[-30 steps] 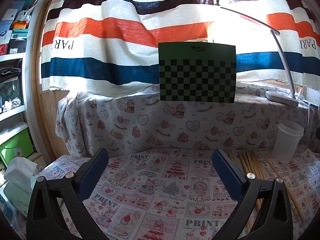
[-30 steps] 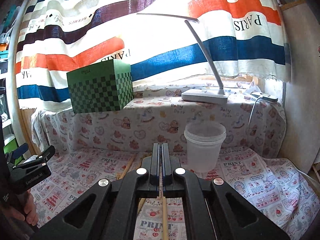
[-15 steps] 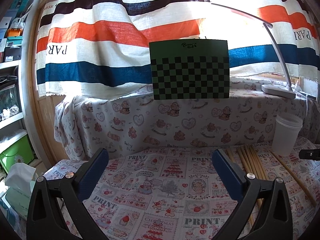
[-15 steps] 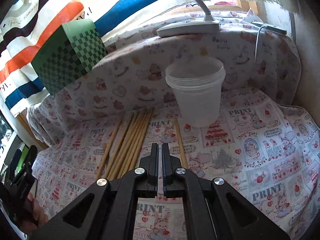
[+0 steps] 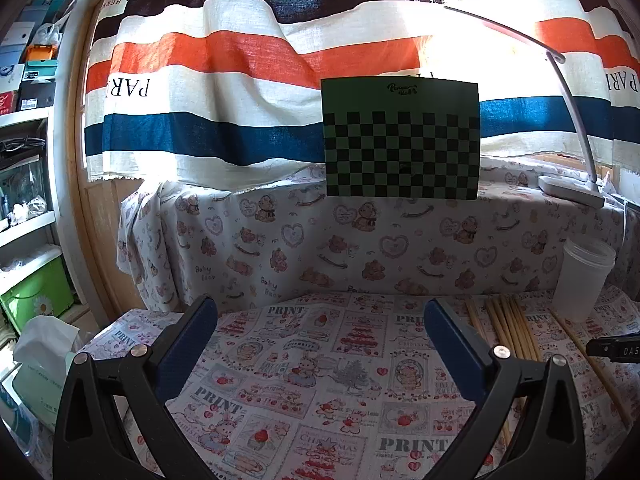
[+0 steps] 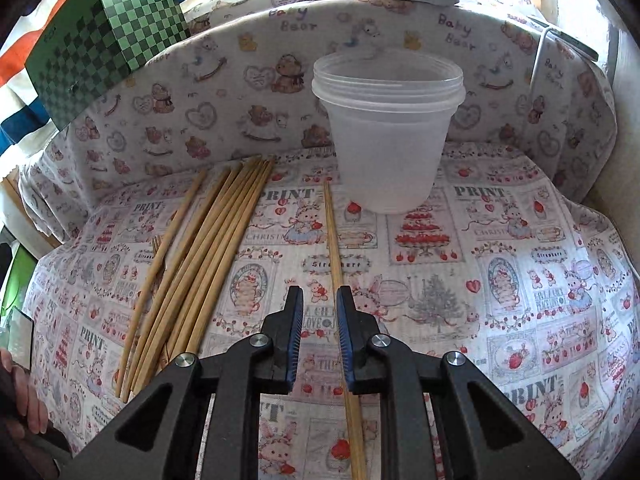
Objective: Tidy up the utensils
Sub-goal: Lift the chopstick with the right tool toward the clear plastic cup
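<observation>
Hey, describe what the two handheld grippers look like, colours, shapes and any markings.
Both are matte black plastic frames with triangular cut-outs and round silver bolts at the joints. The left gripper has two long angled fingers faced with dark blue pads. The right gripper has the same black build, with finely ribbed blue pads on the inner faces of its fingers. No cables or sleeves show. White lettering marks its tip in the left wrist view.

the striped curtain (image 5: 256, 92) reads "hermes" along its top and "par" mirrored at left. the printed cloth (image 5: 320, 380) on the counter repeats "print", "christmas" and "love". the cloth on the far ledge (image 6: 456, 34) says "baby bear". the right gripper's (image 5: 614, 348) edge shows "das". the green checkered box (image 5: 400, 140) carries an unreadable script logo.
</observation>
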Available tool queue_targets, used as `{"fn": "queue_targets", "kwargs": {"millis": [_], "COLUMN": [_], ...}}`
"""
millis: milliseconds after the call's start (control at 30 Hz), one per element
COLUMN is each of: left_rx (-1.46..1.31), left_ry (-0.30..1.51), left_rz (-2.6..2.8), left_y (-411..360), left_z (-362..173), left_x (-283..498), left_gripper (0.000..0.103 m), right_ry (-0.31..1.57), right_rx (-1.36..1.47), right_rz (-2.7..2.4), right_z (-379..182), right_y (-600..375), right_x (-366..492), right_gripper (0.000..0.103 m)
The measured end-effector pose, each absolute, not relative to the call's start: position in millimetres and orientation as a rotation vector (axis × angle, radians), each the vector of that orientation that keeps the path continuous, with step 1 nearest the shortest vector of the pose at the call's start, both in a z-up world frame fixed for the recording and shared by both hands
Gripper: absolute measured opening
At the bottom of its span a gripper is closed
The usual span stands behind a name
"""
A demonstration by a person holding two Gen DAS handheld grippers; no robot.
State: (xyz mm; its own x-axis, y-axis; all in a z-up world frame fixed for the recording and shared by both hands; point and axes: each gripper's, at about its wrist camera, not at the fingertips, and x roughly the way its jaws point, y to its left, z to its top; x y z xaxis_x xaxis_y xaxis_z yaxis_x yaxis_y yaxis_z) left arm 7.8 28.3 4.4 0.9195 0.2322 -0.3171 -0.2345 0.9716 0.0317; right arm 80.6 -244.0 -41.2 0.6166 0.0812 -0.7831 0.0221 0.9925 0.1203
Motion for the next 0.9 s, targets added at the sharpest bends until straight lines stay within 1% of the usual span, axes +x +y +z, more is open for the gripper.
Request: {"fn": "queue_targets", "kwargs": {"millis": [100,200,367,500,600,667,700,733,800,867,900], "left_rx": [-0.028,-0.029,0.006,0.042,0.085,0.105,0.119,0.130,0.123,0.119,0.126], "left_ry": [0.336,0.334,0.318,0.338,0.362,0.355,0.365,0.384,0.433,0.475,0.492], "left_rz": [0.237,0.240,0.248,0.215,0.151,0.090,0.083,0.092,0.060,0.014,0.002], "left_y": [32,33,30,23,17,15,13,11,8,1,-5], "left_z": [5,5,7,5,4,7,8,9,12,17,19], "left_x": [10,9,9,13,19,24,28,32,43,54,59], "left_gripper": [0.102,0.102,0.102,0.102,0.102,0.097,0.092,0.083,0.078,0.074,0.068], "right_ry": [0.939,1.000,1.023,1.038,1.026,1.021,1.017,1.011,1.003,0.950,0.912], "right_rx": [0.144,0.096,-0.012,-0.009,0.008,0.017,0.017,0.026,0.053,0.071,0.069], "right_rz": [0.016,0.021,-0.077,-0.056,-0.054,-0.034,-0.022,-0.016,0.003,0.023,0.028], "right_z": [-40,-39,-44,-51,-52,-52,-51,-51,-49,-38,-30], "right_y": [-247,-240,-223,-215,-214,-216,-218,-220,-226,-233,-236], "right_x": [99,125,147,156,160,159,158,157,154,145,139], "right_gripper": [0.018,0.018,0.018,0.018,0.014,0.008,0.008,0.007,0.006,0.006,0.006]}}
